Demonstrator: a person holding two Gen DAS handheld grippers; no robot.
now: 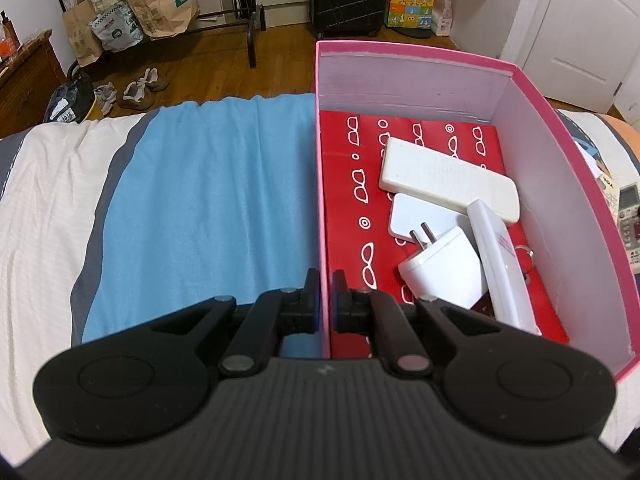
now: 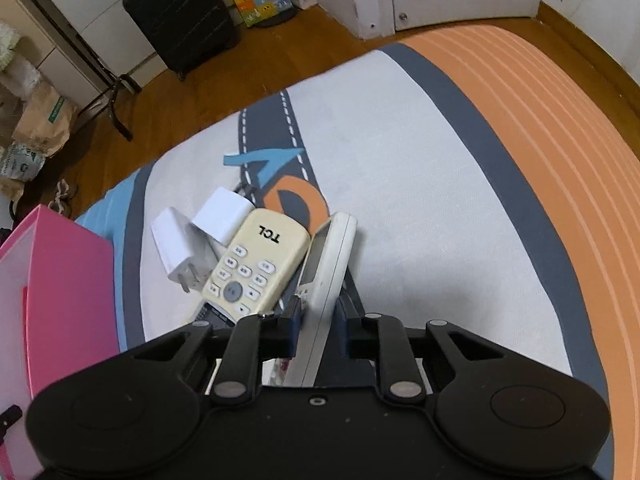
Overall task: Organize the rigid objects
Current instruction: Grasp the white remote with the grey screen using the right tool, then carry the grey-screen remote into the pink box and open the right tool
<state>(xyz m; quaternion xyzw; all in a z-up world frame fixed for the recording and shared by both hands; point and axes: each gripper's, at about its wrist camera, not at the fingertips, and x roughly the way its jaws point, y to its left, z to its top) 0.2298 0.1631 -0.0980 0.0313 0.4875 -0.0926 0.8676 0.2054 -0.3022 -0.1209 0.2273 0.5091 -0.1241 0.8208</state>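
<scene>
We've got the left gripper [image 1: 326, 300] clamped on the pink box [image 1: 568, 184] at its near-left wall, one pad inside, one outside. In the box: white power bank [image 1: 448, 180] w/ a plug adapter [image 1: 444, 268] & a white remote [image 1: 500, 264] toward its right wall. Right gripper [image 2: 318, 320] is closed on a white remote [image 2: 328, 264] held on edge, over the bed [image 2: 420, 208], beside the TCL remote [image 2: 256, 264] & two chargers [image 2: 196, 236] near the box's right side.

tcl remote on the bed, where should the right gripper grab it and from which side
Grip the TCL remote across its two long edges near the button end, coming down from above. It lies face up, propped on the white chargers, so its edges are exposed. The right gripper is already clamped on the white remote beside it.
</scene>
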